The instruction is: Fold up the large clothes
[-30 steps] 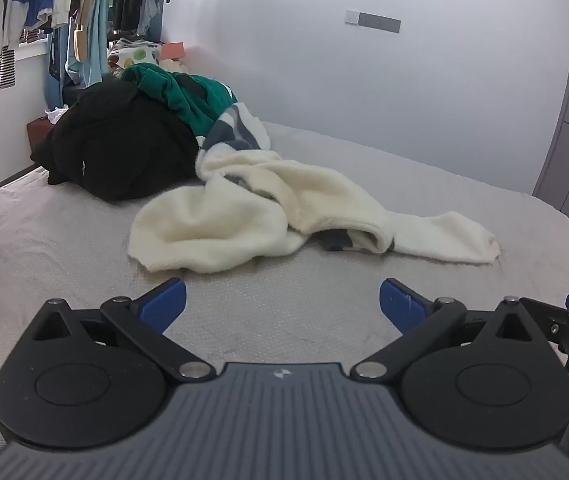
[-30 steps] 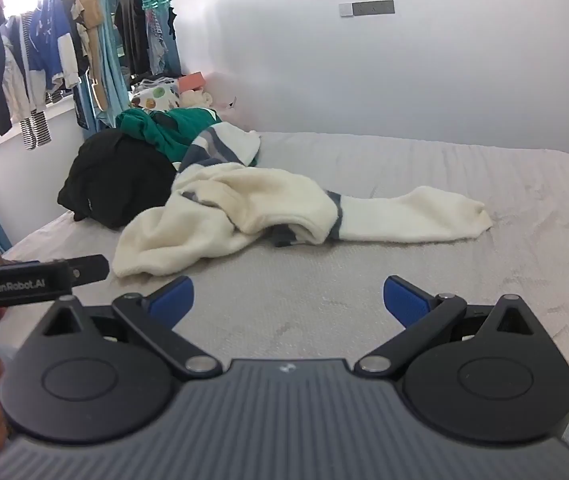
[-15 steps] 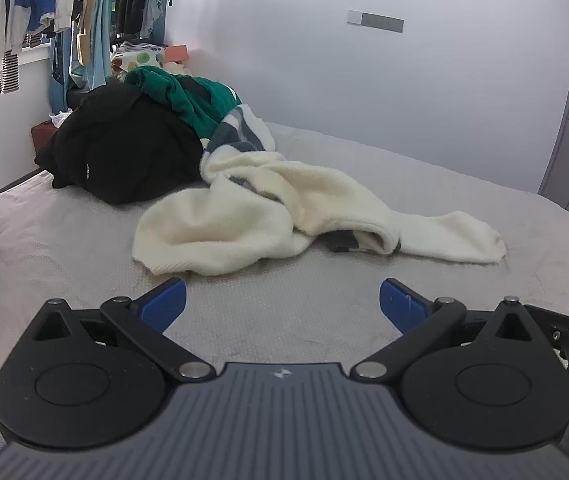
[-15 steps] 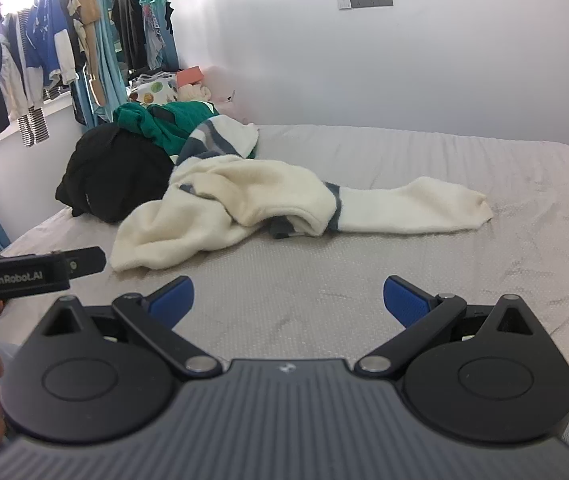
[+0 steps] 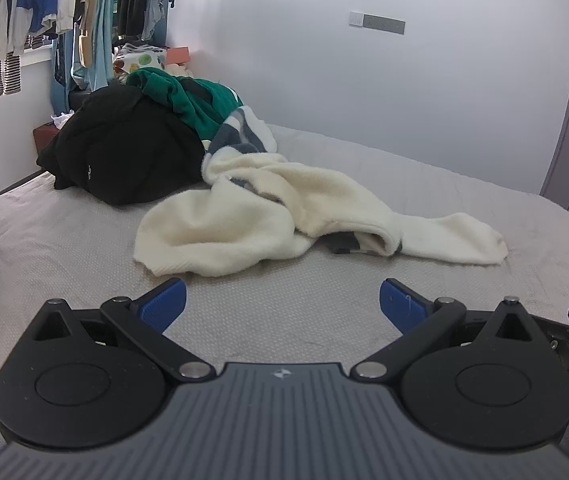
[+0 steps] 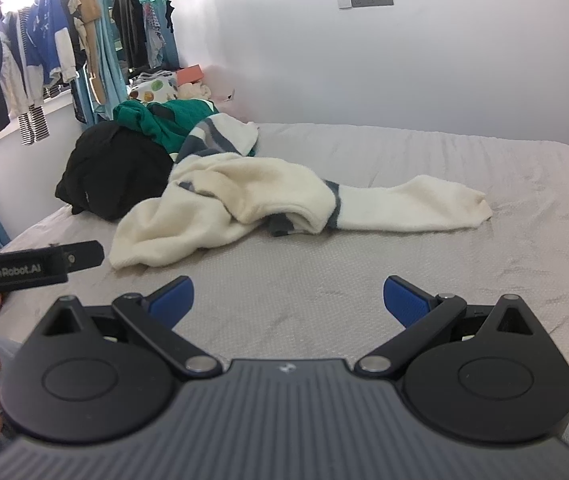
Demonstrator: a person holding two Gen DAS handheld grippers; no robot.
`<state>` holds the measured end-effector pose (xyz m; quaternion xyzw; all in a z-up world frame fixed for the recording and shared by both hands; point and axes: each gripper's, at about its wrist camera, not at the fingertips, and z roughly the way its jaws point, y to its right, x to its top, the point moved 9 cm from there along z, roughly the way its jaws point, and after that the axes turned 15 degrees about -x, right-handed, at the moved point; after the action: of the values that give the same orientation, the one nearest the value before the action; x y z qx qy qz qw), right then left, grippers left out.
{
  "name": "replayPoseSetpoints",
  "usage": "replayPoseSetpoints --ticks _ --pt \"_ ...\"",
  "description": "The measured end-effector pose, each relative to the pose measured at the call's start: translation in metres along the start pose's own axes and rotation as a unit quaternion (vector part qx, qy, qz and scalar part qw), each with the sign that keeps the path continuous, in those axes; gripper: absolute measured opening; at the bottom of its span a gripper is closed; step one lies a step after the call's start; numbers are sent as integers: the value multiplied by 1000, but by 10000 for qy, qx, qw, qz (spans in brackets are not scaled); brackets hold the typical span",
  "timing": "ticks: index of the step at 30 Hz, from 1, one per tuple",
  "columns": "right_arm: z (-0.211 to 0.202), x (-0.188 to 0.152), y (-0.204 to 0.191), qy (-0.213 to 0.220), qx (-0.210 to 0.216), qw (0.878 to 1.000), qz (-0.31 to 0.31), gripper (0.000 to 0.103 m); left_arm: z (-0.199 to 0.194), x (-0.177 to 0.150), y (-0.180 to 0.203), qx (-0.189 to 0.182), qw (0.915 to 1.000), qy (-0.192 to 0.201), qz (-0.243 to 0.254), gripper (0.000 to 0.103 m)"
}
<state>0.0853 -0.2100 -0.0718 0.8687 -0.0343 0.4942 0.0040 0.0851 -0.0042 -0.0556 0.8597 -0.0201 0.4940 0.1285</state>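
Upper left: hanging clothes [image 5: 24, 20], cut off by the frame edge
Left of centre: black garment [image 5: 124, 156], green one [image 5: 188, 98] half buried behind
Centre: cream sweater [image 5: 268, 212] crumpled on bed [image 5: 64, 256], body shape hard to read
Bottom: left gripper [image 5: 282, 300] and right gripper [image 6: 288, 298] both spread wide, holding nothing

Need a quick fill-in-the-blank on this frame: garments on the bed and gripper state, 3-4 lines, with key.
1. The cream sweater lies crumpled on the grey ____.
2. Both the left gripper and the right gripper have their jaws ____, holding nothing.
3. The green garment rests on top of the ____ garment.
4. The sweater's outstretched sleeve points toward the ____ side of the right wrist view.

Missing words: bed; open; black; right
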Motion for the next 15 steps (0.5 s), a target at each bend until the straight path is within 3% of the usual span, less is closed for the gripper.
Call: replayPoseSetpoints --ticks 15 --pt "8 1 0 -80 -11 10000 -17 103 0 1 -7 25 9999 81 -107 103"
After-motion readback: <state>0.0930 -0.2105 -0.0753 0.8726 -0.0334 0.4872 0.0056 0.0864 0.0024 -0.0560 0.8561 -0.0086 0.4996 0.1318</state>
